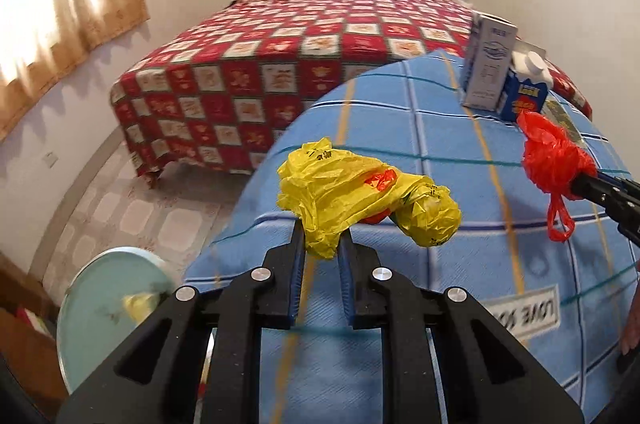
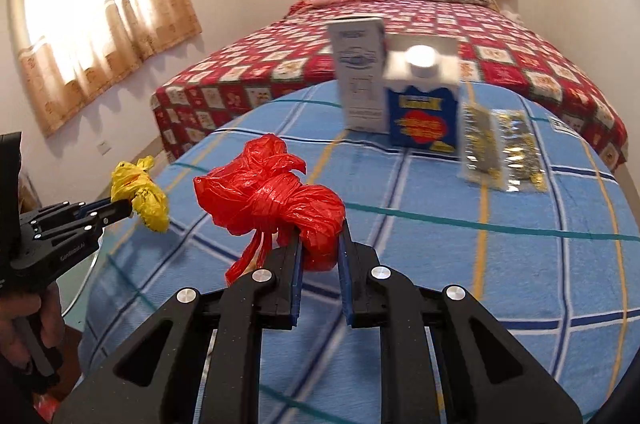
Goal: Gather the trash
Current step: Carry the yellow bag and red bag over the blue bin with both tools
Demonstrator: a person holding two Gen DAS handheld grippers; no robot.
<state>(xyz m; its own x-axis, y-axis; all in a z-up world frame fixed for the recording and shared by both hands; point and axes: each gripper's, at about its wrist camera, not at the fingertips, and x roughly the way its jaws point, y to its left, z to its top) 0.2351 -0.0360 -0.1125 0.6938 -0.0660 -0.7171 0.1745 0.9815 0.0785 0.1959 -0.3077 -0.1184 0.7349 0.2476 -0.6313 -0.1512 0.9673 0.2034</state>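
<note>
A crumpled yellow plastic bag (image 1: 360, 195) with a red patch hangs above the blue checked cloth, pinched at its lower edge by my left gripper (image 1: 322, 244), which is shut on it. From the right wrist view the same yellow bag (image 2: 140, 193) shows at the far left, held by the left gripper (image 2: 130, 209). My right gripper (image 2: 320, 244) is shut on a knotted red plastic bag (image 2: 276, 199), lifted off the cloth. In the left wrist view the red bag (image 1: 554, 159) appears at the right edge with the right gripper (image 1: 580, 183) behind it.
On the blue checked cloth (image 2: 440, 244) stand a white carton (image 2: 360, 75) and a blue carton with a white cap (image 2: 424, 99), with shiny wrappers (image 2: 500, 147) beside them. A bed with a red quilt (image 1: 280, 63) lies behind. A pale green round bin (image 1: 108, 308) sits low at left.
</note>
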